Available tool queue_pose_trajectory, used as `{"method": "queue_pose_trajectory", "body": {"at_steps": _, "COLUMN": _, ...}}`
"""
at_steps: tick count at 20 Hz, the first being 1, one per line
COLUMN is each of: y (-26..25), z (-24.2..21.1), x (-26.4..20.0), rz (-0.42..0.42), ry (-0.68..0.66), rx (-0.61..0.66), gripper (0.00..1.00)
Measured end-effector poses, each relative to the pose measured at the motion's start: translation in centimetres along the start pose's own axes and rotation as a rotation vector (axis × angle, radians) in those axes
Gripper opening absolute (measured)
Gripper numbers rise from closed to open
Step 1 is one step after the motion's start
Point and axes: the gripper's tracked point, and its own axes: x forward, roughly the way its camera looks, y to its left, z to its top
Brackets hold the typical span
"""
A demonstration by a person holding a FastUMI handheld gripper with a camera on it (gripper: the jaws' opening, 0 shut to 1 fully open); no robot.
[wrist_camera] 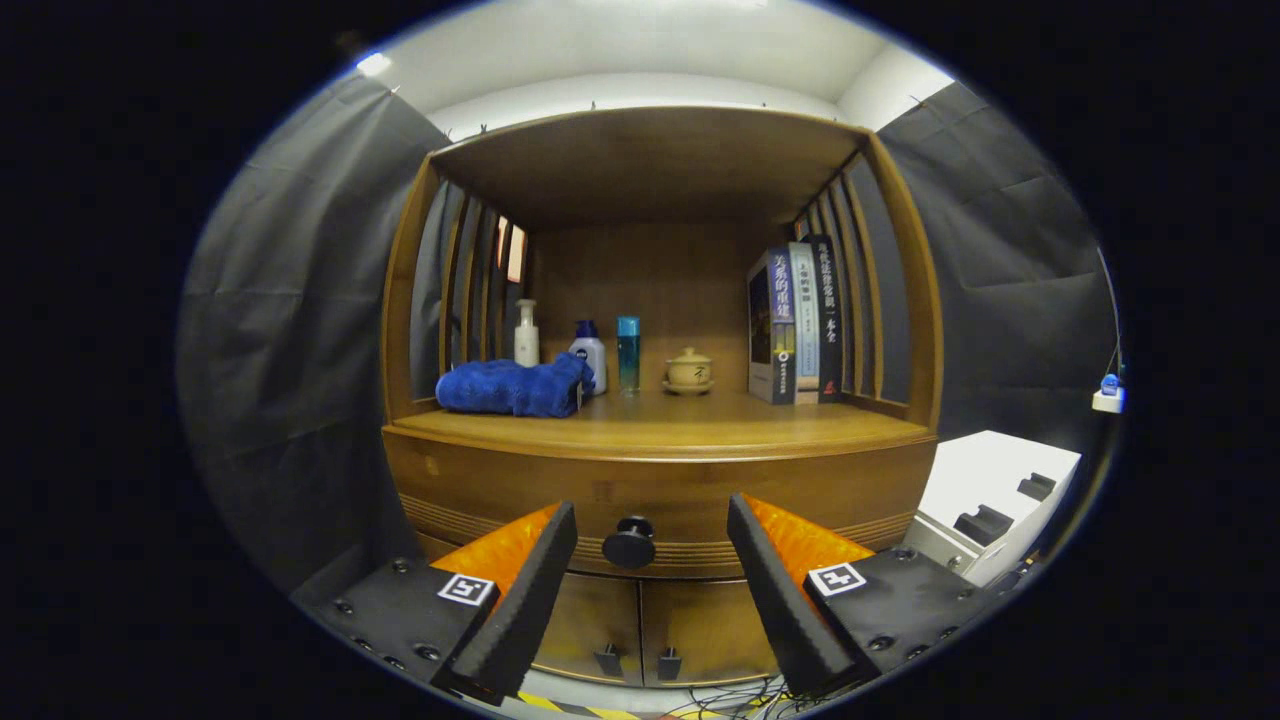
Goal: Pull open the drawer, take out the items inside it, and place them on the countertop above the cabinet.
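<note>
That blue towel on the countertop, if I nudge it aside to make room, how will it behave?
The blue towel looks soft and loosely folded, so it would probably bunch or drag instead of sliding as one piece. It lies close to the white bottles, so a push might tip them. The gripper is open, level with the drawer knob.

Tongs (651, 525) spread wide, drawer knob (629, 543) between them, untouched.

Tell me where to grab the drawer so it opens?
Grab the round knob in the middle of the drawer front. It sticks out toward the gripper, so come straight from the front. The open fingers already sit on either side of it; close them on the knob, then pull back.
</note>
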Motion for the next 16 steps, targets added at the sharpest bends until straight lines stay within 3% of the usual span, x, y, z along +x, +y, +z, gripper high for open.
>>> {"method": "queue_pose_trajectory", "body": {"at_steps": 6, "y": 1.7, "z": -2.8, "x": 4.6, "rz": -0.015, "ry": 0.042, "rx": -0.011, "gripper": 0.98}}
{"method": "queue_pose_trajectory", "body": {"at_steps": 13, "y": -0.3, "z": -5.1, "x": 8.1, "rz": -0.073, "ry": 0.081, "rx": 0.075, "gripper": 0.76}}
{"method": "queue_pose_trajectory", "body": {"at_steps": 16, "y": 0.3, "z": -5.6, "x": 7.9, "rz": -0.061, "ry": 0.085, "rx": 0.002, "gripper": 0.64}}
